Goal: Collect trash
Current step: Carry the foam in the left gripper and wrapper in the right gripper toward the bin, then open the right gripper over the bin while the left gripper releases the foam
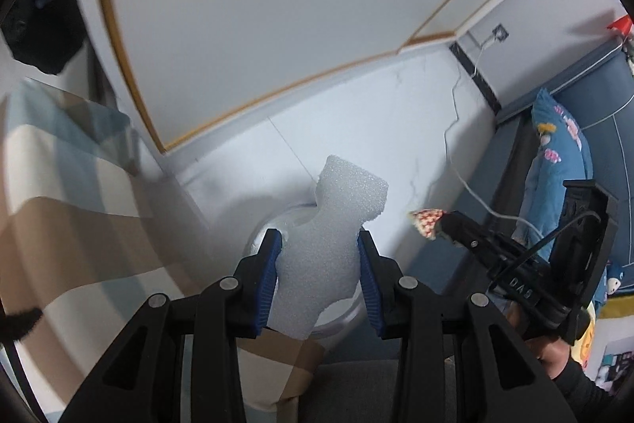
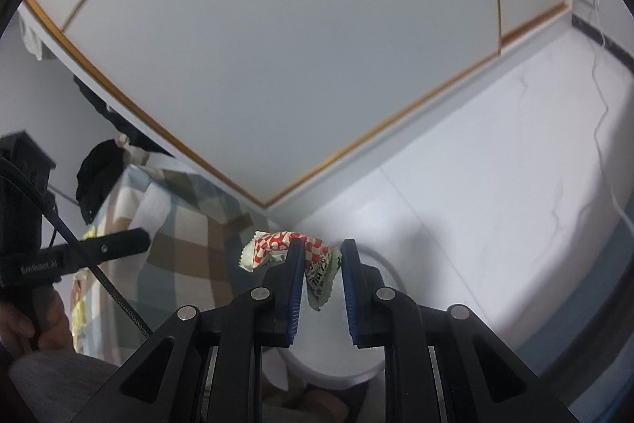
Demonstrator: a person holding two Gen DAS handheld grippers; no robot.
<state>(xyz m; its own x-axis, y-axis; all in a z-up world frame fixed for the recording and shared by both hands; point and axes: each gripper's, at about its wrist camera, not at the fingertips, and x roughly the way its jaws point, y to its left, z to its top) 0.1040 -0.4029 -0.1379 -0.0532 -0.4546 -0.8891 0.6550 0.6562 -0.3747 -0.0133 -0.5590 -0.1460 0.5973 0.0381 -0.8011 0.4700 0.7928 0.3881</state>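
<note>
My left gripper [image 1: 320, 248] is shut on a white foam piece [image 1: 333, 221] that sticks out past the blue pads, held over a round white bin [image 1: 340, 320] on the floor. My right gripper [image 2: 321, 256] holds a crumpled red-and-white checked snack wrapper [image 2: 277, 246] between its pads, with a visible gap on the right pad's side; it hangs above the same white bin [image 2: 348, 375]. The right gripper [image 1: 443, 224] with the wrapper [image 1: 427, 221] also shows at the right of the left wrist view. The left gripper's finger shows at the left of the right wrist view.
A bed with a checked brown, blue and cream cover [image 1: 59, 209] lies to the left. White wardrobe doors with gold trim [image 2: 277, 46] stand ahead. A white cable [image 1: 459, 161] runs across the white tile floor. A blue patterned pillow [image 1: 558, 153] and blue furniture are at the right.
</note>
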